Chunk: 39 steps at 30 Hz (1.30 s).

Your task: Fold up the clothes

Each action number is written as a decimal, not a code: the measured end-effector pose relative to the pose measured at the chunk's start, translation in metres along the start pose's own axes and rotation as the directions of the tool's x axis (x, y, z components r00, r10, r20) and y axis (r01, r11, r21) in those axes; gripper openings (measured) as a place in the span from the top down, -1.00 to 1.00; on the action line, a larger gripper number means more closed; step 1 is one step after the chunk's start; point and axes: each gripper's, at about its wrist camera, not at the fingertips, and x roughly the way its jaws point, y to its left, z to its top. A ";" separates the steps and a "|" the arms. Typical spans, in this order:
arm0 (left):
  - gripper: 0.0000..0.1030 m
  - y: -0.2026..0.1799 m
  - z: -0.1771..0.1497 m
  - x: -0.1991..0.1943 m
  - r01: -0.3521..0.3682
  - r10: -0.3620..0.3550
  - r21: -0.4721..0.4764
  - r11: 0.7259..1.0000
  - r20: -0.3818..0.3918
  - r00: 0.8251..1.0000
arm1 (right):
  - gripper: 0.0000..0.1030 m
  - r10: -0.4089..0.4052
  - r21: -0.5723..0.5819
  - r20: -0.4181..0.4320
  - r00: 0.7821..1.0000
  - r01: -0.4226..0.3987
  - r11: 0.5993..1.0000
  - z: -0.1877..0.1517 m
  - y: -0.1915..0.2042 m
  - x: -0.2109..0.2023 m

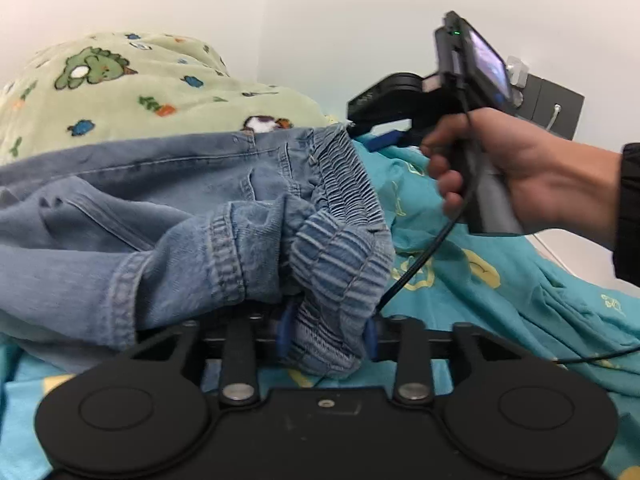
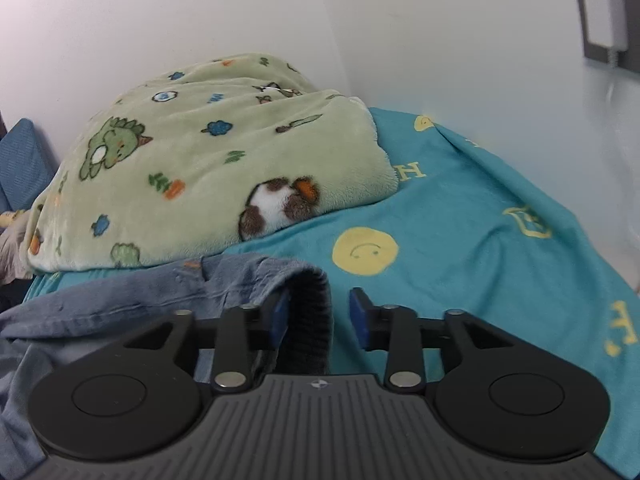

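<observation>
The jeans [image 1: 160,208] lie crumpled on the bed, on top of a teal sheet [image 1: 500,280] printed with yellow smiley faces. Behind the jeans sits a green fleece blanket [image 2: 192,168] with cartoon animal prints, against a white wall [image 2: 400,20].

Left tool [image 1: 326,334]: the elastic ribbed waistband [image 1: 340,264] of the jeans fills the gap between the two blue pads. The pads [image 1: 285,332] stand partly apart with the fabric bunched between them; whether they press on the fabric cannot be told.

Right tool [image 2: 318,316]: the pads stand apart. A fold of the waistband lies against the left pad [image 2: 280,314]; the right pad [image 2: 357,316] is clear of the fabric, with the sheet showing beside it. In the left wrist view, a hand [image 1: 520,172] holds the handle of this tool at the far edge of the jeans.

A grey wall socket with a white adapter [image 2: 604,16] is mounted at the upper right.
</observation>
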 end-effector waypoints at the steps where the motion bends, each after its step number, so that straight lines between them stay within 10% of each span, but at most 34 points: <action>1: 0.22 0.002 0.001 -0.009 0.009 -0.009 0.004 1.000 0.004 1.000 | 0.14 -0.013 -0.003 -0.002 1.000 0.013 1.000 -0.001 0.000 -0.009; 18: -0.03 0.068 -0.002 -0.175 -0.153 0.158 -0.064 0.986 0.086 0.984 | 0.11 0.166 0.191 0.057 0.984 -0.174 0.966 -0.055 0.078 -0.170; 32: -0.14 0.159 -0.027 -0.222 -0.199 0.243 -0.278 0.940 0.137 0.960 | -0.37 -0.054 0.451 -0.108 0.993 0.097 0.887 -0.130 0.077 -0.138; 35: -0.14 0.165 -0.024 -0.224 -0.202 0.253 -0.293 0.935 0.149 0.956 | -0.37 0.022 0.567 -0.091 0.996 0.034 0.823 -0.140 0.069 -0.131; 39: -0.14 0.167 -0.025 -0.223 -0.219 0.269 -0.286 0.933 0.146 0.952 | -0.16 0.069 0.535 -0.061 0.996 -0.026 0.844 -0.136 0.077 -0.121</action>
